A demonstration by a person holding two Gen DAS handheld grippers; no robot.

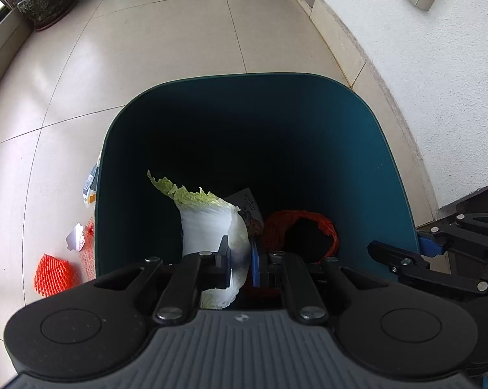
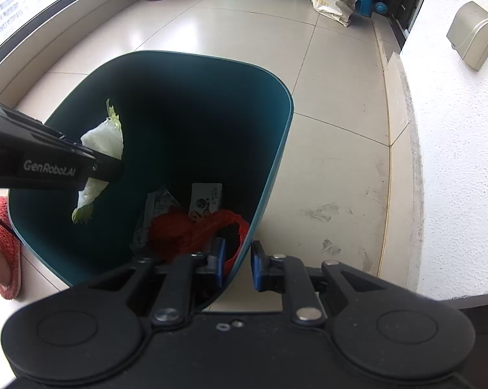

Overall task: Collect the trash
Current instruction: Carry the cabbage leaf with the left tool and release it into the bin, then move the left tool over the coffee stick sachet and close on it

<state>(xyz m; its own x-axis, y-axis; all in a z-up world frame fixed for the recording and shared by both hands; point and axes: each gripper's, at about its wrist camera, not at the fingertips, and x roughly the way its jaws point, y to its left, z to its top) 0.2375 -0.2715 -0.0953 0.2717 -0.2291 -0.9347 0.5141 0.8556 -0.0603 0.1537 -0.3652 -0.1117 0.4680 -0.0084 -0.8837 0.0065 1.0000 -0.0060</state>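
Observation:
A dark teal trash bin [image 1: 386, 149] stands on the tiled floor by a white wall; it also shows in the right wrist view [image 2: 276, 149]. My left gripper [image 1: 240, 262] is shut on a cabbage leaf [image 1: 211, 223] and holds it over the bin's open mouth; the leaf also shows in the right wrist view [image 2: 104, 139]. My right gripper [image 2: 237, 265] is shut on the bin's near right rim, one finger inside and one outside. Inside the bin lie a red net bag [image 2: 192, 233] and a printed wrapper [image 2: 206, 199].
On the floor left of the bin lie an orange foam fruit net [image 1: 54, 274], red mesh with a paper tag [image 1: 81, 243] and a wrapper [image 1: 91, 188]. A potted plant [image 1: 46, 3] and bags [image 2: 333, 0] stand far back. A pink slipper [image 2: 4, 243] is at left.

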